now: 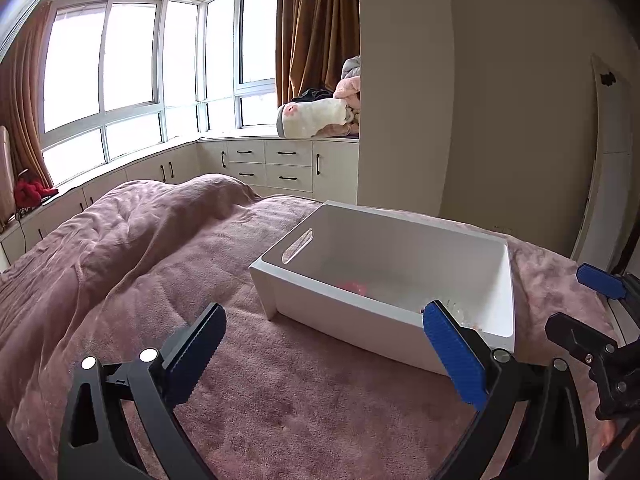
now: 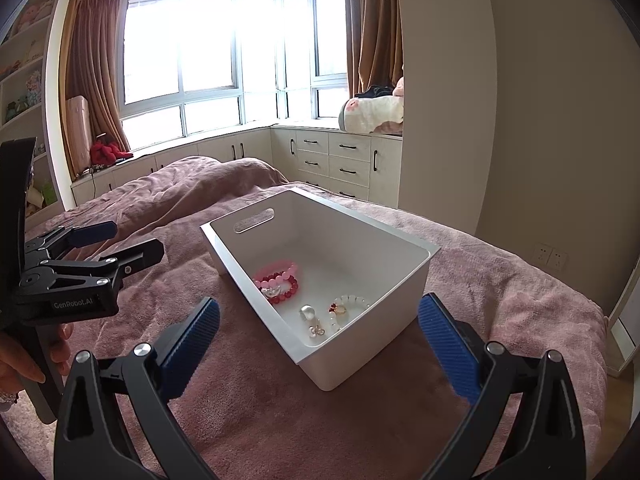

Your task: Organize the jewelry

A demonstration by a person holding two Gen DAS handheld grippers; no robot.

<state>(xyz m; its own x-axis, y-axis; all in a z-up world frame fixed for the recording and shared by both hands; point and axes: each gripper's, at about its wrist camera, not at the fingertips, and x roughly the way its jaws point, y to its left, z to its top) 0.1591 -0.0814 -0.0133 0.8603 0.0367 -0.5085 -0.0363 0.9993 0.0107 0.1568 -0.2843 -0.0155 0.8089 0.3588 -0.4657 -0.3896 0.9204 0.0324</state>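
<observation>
A white bin (image 2: 360, 360) with a handle slot sits on the pink bedspread (image 2: 260, 420). Inside it lie a pink bead bracelet (image 2: 276, 272), a red bead bracelet (image 2: 290, 292), a white bead bracelet (image 2: 348, 306), a clear bauble (image 2: 308, 312) and small earrings (image 2: 316, 330). My right gripper (image 2: 320, 332) hovers open just in front of the bin, holding nothing. My left gripper (image 1: 326, 340) is open and empty left of the bin (image 1: 400, 240). In the left wrist view only a pink patch (image 1: 352, 286) of the jewelry shows. Each gripper appears in the other's view: left gripper (image 2: 128, 240), right gripper (image 1: 588, 308).
The rumpled bedspread rises in a hump (image 1: 180, 208) behind the bin. Cream cabinets with drawers (image 2: 332, 160) run under the bay window. Folded blankets (image 1: 320, 116) lie on the window seat. A hand (image 2: 24, 360) holds the left gripper's handle. A wall socket (image 2: 552, 258) is at right.
</observation>
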